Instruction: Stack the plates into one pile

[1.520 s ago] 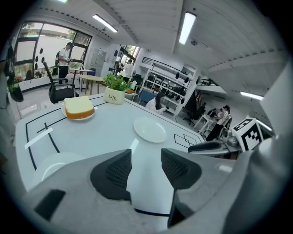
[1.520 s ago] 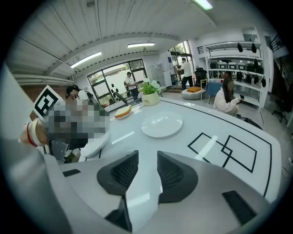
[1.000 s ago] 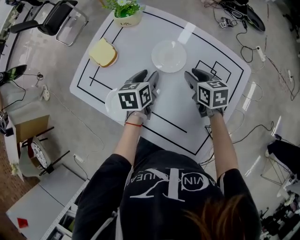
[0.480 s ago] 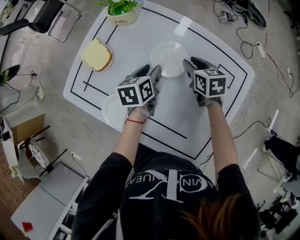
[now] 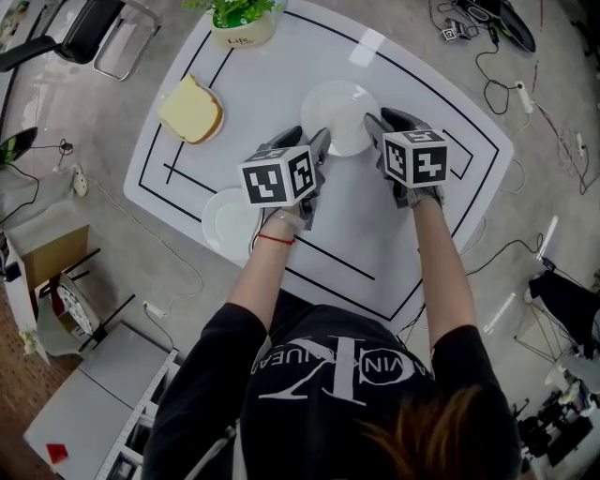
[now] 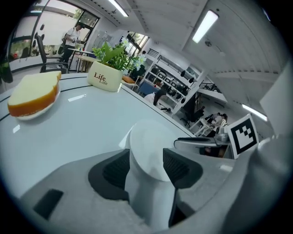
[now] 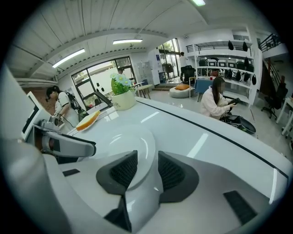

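Observation:
An empty white plate (image 5: 339,114) lies at the far middle of the white table (image 5: 412,234). A second white plate (image 5: 230,220) lies near the table's left edge. My left gripper (image 5: 312,141) is at the far plate's near-left rim; its jaws have just been opening. In the left gripper view that plate (image 6: 147,145) shows in the gap of the left gripper (image 6: 146,167), and neither pad presses on it. My right gripper (image 5: 386,120) stands at the plate's right rim. The right gripper view shows the plate (image 7: 120,145) ahead of the open right gripper (image 7: 147,171).
A slice of yellow cake on a small plate (image 5: 191,109) sits at the far left of the table. A potted plant (image 5: 242,26) stands at the far edge. Black lines mark the tabletop. Cables (image 5: 525,94) lie on the floor at the right, and a chair (image 5: 84,33) stands at the far left.
Both grippers moved forward across the table to the far plate. The left gripper left the spot over the near-left plate, which now shows whole.

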The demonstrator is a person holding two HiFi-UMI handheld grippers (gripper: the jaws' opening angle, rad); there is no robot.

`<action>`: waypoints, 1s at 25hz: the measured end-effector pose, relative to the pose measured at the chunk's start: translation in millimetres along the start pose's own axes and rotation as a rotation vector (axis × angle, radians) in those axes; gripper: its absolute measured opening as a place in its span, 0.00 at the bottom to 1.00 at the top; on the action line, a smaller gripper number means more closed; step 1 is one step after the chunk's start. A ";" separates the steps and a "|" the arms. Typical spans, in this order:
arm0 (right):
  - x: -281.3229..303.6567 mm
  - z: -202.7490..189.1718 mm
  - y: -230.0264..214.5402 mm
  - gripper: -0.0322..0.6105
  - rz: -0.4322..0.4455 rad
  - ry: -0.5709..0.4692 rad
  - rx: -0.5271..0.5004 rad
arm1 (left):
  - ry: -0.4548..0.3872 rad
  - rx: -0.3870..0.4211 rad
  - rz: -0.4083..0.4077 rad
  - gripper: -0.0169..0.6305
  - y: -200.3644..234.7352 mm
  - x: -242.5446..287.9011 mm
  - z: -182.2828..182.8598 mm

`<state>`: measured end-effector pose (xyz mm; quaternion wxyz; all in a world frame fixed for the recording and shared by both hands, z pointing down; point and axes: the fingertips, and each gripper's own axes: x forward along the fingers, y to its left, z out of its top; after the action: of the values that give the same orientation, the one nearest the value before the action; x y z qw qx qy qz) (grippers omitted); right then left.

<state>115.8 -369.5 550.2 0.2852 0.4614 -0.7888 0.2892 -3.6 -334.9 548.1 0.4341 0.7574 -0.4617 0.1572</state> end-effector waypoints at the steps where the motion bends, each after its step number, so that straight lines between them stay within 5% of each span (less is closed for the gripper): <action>1: 0.6 0.0 0.1 0.27 0.000 0.002 0.000 | 0.007 0.003 0.004 0.39 -0.1 0.9 -0.4; 5: 4.6 0.2 1.1 0.27 0.006 0.004 -0.001 | 0.010 0.003 0.019 0.39 1.2 4.8 2.1; 12: 0.9 -0.7 5.9 0.22 0.018 -0.018 0.036 | -0.034 -0.109 0.028 0.33 4.9 2.1 4.2; 25: -33.4 5.0 13.6 0.17 0.039 -0.110 0.091 | -0.049 -0.119 0.030 0.28 -8.6 -20.8 -11.2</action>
<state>116.5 -348.7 520.3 0.2146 0.4737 -0.7980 0.3045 -5.5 -312.4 536.8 0.4642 0.7270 -0.4922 0.1174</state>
